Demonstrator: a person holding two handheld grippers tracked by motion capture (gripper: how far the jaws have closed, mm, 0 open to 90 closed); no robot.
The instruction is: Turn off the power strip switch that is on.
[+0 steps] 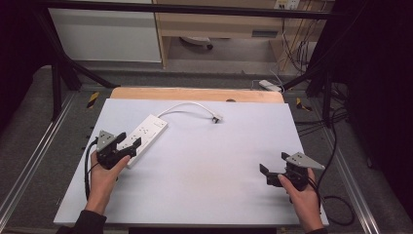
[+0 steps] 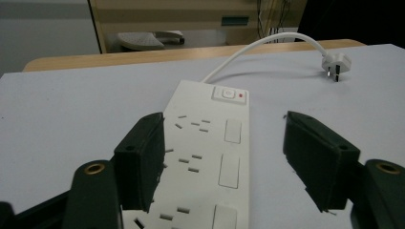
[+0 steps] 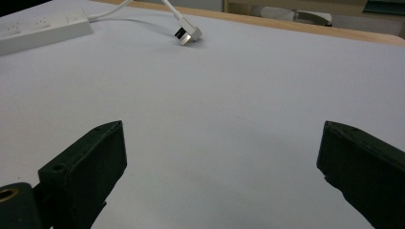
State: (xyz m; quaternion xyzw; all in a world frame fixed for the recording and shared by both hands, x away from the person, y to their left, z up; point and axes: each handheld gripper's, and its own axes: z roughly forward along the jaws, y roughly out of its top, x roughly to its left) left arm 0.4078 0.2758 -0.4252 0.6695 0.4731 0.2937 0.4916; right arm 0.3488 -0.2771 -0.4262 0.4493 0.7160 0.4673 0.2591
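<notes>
One white power strip (image 1: 144,137) lies flat on the left half of the grey desk (image 1: 204,165), its long axis diagonal, with the switch end (a small red light beside the button) pointing far-right. Its single cord (image 1: 187,106) curves to one plug (image 1: 216,118). The left gripper (image 2: 224,162) hovers over its near end, jaws spread wide. The right gripper (image 1: 275,170) also has its jaws apart, holding nothing.
</notes>
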